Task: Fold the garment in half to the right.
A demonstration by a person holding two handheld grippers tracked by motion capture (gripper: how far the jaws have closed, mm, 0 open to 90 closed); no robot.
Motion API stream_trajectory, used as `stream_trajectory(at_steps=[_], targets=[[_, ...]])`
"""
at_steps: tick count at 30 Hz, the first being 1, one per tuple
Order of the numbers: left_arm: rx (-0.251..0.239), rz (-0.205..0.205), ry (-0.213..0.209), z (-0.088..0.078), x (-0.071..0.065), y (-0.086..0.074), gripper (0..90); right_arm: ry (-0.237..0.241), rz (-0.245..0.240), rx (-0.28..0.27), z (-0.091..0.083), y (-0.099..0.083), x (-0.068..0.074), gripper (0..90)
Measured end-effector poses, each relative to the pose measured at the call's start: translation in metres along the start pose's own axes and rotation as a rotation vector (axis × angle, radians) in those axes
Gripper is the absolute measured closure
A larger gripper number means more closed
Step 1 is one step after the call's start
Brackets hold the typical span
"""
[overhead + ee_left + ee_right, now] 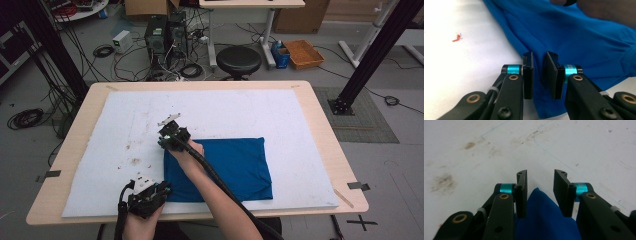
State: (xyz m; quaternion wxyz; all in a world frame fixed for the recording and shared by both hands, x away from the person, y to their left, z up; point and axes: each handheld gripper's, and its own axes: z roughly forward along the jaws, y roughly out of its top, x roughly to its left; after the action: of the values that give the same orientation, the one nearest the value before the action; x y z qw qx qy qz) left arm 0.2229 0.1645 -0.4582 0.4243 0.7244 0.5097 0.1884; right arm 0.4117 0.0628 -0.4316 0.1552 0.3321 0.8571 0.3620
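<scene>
A folded blue cloth point(240, 165) lies on the white mat point(225, 107), towards the near side. My left gripper point(159, 190) sits at the cloth's near left corner. In the left gripper view its jaws point(539, 56) stand a little apart, with the blue cloth's point(574, 37) edge between them and no pad pressing on it. My right gripper point(167, 137) is at the far left corner, its forearm reaching across the cloth. In the right gripper view its jaws point(540, 173) are open, and the pointed cloth corner point(541, 220) lies low between them.
Brown stains point(134, 161) mark the mat left of the cloth, and a small orange mark point(456, 38) lies nearby. Bare mat stretches beyond and right of the cloth. A black stool point(238, 59) stands past the table's far edge.
</scene>
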Motion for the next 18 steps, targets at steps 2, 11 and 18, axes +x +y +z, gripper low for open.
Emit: stream_trajectory(at_steps=[2,11,18], targets=[[0.0,0.0,0.0,0.0,0.0,0.0,76.9,-0.011,-0.003,0.013,0.003,0.0,0.002,68.4],[-0.003,0.007,-0.001,0.0,0.0,0.0,76.8,-0.042,-0.031,0.069,0.012,-0.002,0.004,78.5],[-0.008,0.02,-0.014,0.0,-0.001,0.001,84.1,-0.014,-0.016,0.03,0.002,0.002,0.0,87.2]])
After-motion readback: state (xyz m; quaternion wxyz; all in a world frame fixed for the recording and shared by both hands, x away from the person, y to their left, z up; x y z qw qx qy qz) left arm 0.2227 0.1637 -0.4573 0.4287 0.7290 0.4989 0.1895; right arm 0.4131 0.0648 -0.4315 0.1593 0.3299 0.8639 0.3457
